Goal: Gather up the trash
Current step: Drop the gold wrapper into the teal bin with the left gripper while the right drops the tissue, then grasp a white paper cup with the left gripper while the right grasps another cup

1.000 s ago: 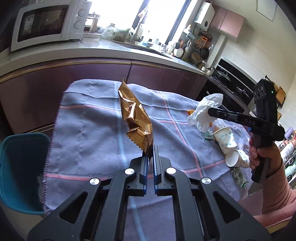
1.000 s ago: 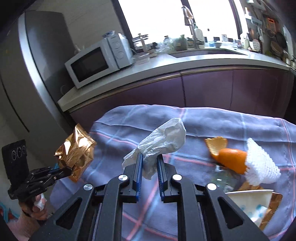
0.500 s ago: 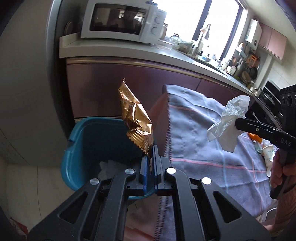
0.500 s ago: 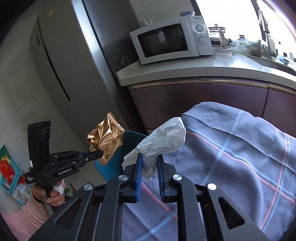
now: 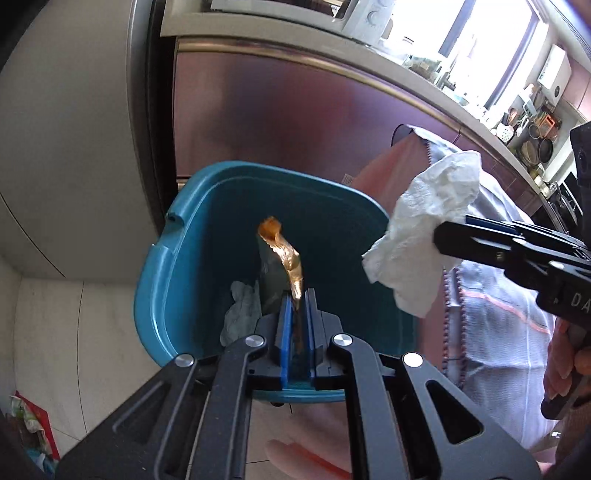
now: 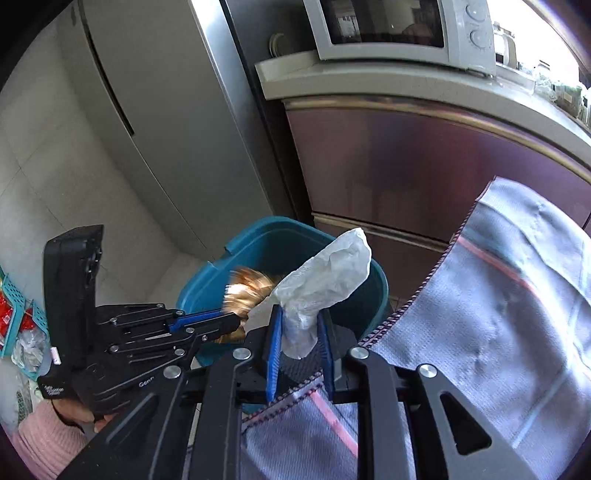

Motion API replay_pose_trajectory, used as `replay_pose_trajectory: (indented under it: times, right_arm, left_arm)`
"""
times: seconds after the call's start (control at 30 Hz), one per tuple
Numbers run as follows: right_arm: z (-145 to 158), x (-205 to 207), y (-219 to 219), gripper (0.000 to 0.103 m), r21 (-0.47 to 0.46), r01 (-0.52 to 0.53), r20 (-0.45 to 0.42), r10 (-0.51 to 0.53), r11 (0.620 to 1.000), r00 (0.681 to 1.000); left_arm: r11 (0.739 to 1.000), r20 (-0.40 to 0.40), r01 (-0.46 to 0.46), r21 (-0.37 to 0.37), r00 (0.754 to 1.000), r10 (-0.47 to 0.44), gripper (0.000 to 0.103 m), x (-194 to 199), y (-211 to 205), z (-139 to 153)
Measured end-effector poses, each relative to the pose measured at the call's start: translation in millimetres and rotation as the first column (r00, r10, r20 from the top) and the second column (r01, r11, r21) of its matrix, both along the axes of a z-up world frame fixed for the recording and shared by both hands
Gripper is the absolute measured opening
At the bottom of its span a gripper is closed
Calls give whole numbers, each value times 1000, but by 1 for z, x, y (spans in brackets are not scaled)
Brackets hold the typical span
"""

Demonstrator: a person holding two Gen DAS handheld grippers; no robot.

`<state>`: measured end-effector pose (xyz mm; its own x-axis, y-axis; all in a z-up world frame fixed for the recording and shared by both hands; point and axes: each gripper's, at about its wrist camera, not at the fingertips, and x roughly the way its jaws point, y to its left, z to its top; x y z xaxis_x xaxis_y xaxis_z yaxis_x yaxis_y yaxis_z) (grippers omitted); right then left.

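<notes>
Now over the bin [image 5: 207, 206], wrapper [image 5: 286, 258] pinched, right fingers [image 6: 275, 354] opening around tissue [image 6: 328, 273].

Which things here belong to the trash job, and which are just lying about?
In the job:
- gold wrapper, in left tongs
- white tissue, between right tongs, opening
- teal bin

Lying about:
- microwave
- fridge
- checked cloth

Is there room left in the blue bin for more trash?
Yes. The blue bin is mostly bare along its far and left walls. Only its near bottom is crowded, by a crumpled grey wad beside the gold wrapper.
</notes>
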<state>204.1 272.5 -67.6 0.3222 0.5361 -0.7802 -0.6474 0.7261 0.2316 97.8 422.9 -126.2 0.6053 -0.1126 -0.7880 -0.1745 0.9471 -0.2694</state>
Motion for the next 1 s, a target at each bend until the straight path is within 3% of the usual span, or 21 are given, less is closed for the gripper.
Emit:
replay_pose_trajectory:
  times: [0.07,0.3,0.63,0.8,1.0]
  right_arm:
    - [-9,6,4,25,-12,9,-37,-9,1000,999]
    - [-17,7,-6,30,-16,27,-67,-28,1000,997]
    - [14,-29,-73,39,67,30,-13,-29,997,1000]
    - [39,-52,-125,44,98,67,48,-72,993,996]
    - [69,-86,-200,50,121,162,144,-179,979,973]
  left_arm:
    - [1000,-11,-4,0,1000,4,7,4,2,-5]
    - [999,6,-35,-15,999,35,28,-3,3,-6]
    - [1000,135,14,-10,991,-12,41,-20,-18,40]
    - [994,241,112,3,964,-110,51,-31,-52,75]
    - [955,333,296,14,899,-283,62,-30,-126,109]
